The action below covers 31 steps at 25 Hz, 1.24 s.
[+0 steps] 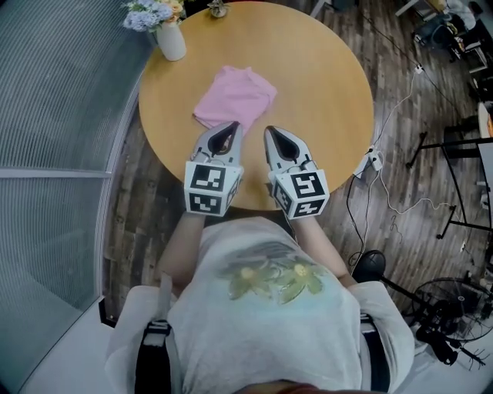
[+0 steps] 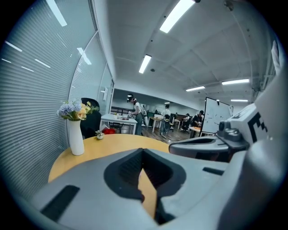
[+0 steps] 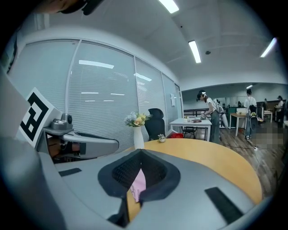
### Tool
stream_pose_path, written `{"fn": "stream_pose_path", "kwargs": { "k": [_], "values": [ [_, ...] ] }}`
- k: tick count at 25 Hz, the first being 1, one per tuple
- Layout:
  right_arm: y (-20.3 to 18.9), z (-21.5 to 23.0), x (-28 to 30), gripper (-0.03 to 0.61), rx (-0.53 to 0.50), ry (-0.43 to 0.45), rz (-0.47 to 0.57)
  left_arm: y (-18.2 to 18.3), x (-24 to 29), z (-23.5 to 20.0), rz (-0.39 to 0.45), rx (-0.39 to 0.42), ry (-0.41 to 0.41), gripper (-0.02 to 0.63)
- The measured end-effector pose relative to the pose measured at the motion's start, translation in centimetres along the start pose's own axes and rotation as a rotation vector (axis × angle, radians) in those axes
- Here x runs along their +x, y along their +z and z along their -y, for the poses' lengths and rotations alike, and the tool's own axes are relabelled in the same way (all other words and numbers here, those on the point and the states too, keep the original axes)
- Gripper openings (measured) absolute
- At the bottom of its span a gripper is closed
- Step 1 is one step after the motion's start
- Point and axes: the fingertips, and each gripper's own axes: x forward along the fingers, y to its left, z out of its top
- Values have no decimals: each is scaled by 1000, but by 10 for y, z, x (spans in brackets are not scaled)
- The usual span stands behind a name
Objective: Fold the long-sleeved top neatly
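Your left claw (image 1: 233, 125) is shut tight. Its two jaws are pressed together with nothing between them. Your right claw (image 1: 269, 131) is shut the same way and holds nothing too. You hold the two side by side, close but apart, over the near edge of the round wooden counter (image 1: 323, 85). Both point away from you.

The pink top (image 1: 235, 95) lies on the counter, folded into a small, neat bundle. It sits just past the tips of your claws, a bit more in front of the left one. From above, the left claw's tip looks as if it is at the top's near corner, but you cannot tell from there if it touches. In the right claw's view a strip of pink shows through the little gap below the closed jaws, down on the counter. In the left claw's view only bare wood shows in that gap.

A white vase (image 1: 171, 40) with flowers (image 1: 152, 12) stands at the far left rim of the counter, well apart from the top. A small pot (image 1: 218, 8) sits at the far rim. A white plug strip (image 1: 373, 160) lies on the dark wood floor (image 1: 362, 31) to your right. A glass wall (image 1: 54, 100) with blinds curves along your left. Far off in the room, people (image 2: 137, 117) stand by desks.
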Motion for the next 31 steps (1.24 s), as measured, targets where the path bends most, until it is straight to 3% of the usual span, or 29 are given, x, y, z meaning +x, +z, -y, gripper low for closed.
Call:
{"fn": "stream_pose_path", "kwargs": {
  "k": [13,31],
  "values": [
    [-5,-27,-22,18,-45,24,-32,-10,-25,19,7,28,-29,5],
    [-13,-27,-33,18,-47,26,-43,-16,-26,27,-9,81,-27,5]
  ]
}}
